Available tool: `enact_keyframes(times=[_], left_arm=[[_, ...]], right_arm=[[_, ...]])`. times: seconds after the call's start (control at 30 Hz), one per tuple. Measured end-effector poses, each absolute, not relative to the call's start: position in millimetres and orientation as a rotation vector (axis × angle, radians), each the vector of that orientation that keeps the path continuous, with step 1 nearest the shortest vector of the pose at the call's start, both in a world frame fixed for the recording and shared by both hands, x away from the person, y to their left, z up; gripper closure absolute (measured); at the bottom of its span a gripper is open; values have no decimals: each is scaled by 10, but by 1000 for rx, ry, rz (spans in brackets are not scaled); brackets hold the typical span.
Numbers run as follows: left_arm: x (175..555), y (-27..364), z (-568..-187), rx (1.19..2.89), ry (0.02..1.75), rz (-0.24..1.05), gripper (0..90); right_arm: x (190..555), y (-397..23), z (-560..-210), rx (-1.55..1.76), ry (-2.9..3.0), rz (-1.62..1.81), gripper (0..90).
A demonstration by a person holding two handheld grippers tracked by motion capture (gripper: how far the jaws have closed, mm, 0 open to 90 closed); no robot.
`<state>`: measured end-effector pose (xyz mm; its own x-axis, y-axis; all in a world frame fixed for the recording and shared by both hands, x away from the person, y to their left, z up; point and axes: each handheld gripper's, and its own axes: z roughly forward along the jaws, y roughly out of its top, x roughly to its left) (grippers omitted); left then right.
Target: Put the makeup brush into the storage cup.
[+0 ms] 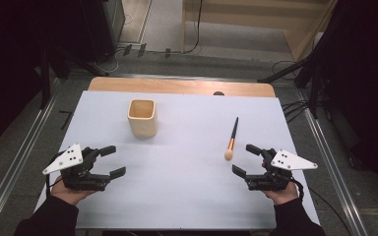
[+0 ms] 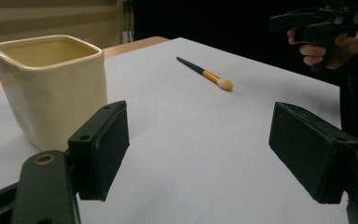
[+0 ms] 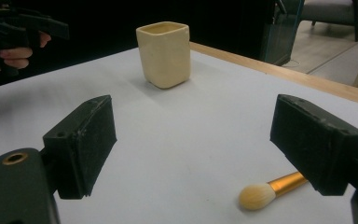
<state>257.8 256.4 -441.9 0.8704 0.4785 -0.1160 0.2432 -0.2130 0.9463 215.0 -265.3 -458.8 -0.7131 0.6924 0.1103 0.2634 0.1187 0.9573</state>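
Behind right jaw, brush handle hidden

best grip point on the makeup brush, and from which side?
Take the makeup brush at its orange ferrule, just behind the bristle tuft, from above with the right claw, jaws across the handle. It lies flat, thin, tuft end nearest that open claw.

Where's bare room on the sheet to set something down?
The widest free patch lies between the cup, the brush and both open grippers, left gripper and right gripper. It's tighter by the brush head, beside the right gripper.
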Motion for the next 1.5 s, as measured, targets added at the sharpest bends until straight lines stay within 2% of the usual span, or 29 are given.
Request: enact_keyframes(times=[0.77,1.27,1.5], left_arm=[[2581,2592,-4400,1783,564,246,199],[2601,2577,-4396,1784,603,190,199],[2584,2547,-4388,1810,558,216,200]], right_arm=[[2143,-2682,-4576,948,2009,1587,163],[2115,-2718,-4573,954,1971,1593,171],[2125,-2774,-4603,980,1946,1605,170]])
